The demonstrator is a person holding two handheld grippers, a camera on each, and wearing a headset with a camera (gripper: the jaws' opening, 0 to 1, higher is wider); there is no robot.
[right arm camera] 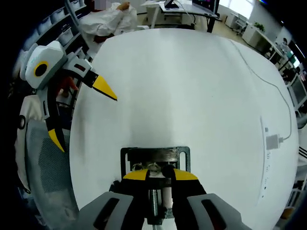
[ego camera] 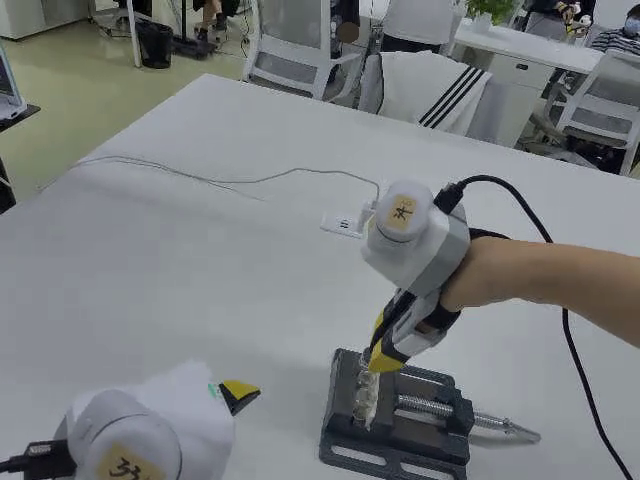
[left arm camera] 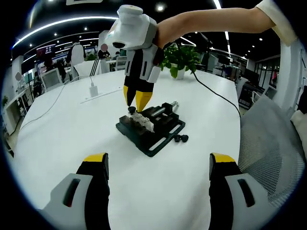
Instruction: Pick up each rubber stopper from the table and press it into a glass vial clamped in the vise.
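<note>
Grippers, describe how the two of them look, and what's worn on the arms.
Both have white-and-grey bodies, black jaws with yellow tips, and a round top bearing a tan label with dark marks. The right gripper trails a black cable; its arm wears a pale short sleeve. White fluffy cloth covers the hand on the left gripper.

One vise (left arm camera: 151, 127) sat on the tabletop (left arm camera: 72, 134). One stopper (left arm camera: 131, 109) was in the jaws of the right gripper (right arm camera: 160, 175), two loose stoppers (left arm camera: 181, 138) lay at the vise's 4 o'clock, and there was one white plug (left arm camera: 93, 89).
</note>
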